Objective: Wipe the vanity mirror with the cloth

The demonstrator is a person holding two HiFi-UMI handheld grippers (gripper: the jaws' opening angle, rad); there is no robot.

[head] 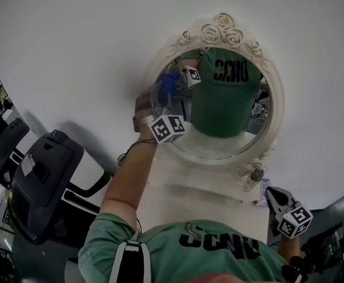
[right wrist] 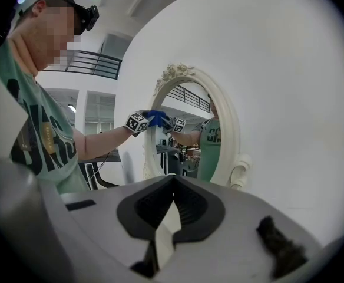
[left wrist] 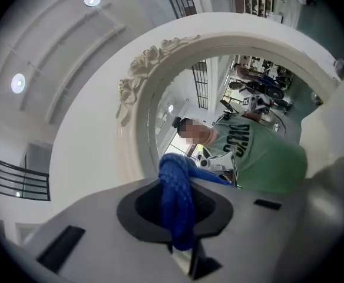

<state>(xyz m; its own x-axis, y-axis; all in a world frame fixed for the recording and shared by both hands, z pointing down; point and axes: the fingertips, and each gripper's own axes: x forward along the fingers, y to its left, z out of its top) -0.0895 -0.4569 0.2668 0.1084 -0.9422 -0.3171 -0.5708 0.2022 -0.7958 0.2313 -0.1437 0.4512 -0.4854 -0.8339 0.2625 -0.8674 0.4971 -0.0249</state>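
While left gripper (head: 166, 92) clamps cloth (left wrist: 178, 205) at mirror (head: 231, 143), right gripper (head: 273, 197) closed

- Head view: from the person's head, facing the vanity mirror (head: 220, 29).
- Left gripper view: close at the mirror's frame, facing its glass.
- Right gripper view: farther back, obliquely facing the same mirror.

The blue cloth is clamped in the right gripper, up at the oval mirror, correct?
No. The blue cloth is clamped in the left gripper, not the right; the left gripper view shows it. It is up at the oval mirror.
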